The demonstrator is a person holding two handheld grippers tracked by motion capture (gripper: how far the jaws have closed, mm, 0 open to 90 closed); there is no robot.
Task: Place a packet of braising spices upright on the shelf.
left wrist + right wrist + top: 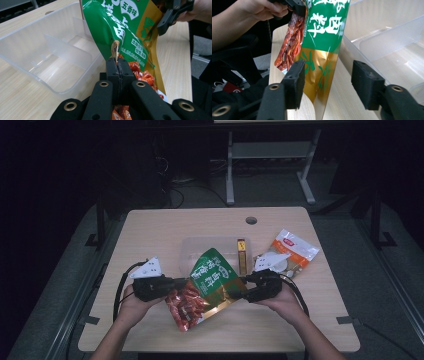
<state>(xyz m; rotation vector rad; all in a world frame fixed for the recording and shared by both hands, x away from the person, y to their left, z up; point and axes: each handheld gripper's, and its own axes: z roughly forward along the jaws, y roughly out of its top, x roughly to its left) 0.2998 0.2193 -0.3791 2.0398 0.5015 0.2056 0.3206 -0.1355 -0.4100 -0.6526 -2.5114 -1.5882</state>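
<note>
High view: a person sits at a light wooden bench [160,230] with a gripper in each hand. The left gripper [186,283] is on the left side of a green snack bag [212,275]. The right gripper [240,287] is on the bag's right side. The bag is held up between them, near the front of the bench. Behind the bag lies a clear plastic tray [192,247] with a thin yellow box [242,256] in its right part. An orange and white bag [295,249] lies flat to the right of the tray, behind the right gripper.

Left gripper view: the fingers [113,71] are pressed together on the edge of the green snack bag [117,27]. Red snacks show through the bag's clear part. The clear plastic tray [37,47] sits to the left on the bench [15,100], and thin walls split it inside. The right gripper [160,27] is at the top right, at the bag's far edge.

Right gripper view: the fingers [367,85] are wide apart. The gold bottom of the green snack bag [324,37] hangs between them, close to the left finger. It cannot be told if it touches. The left gripper [298,7] holds the bag at the top. The clear plastic tray [392,45] is on the right.
</note>
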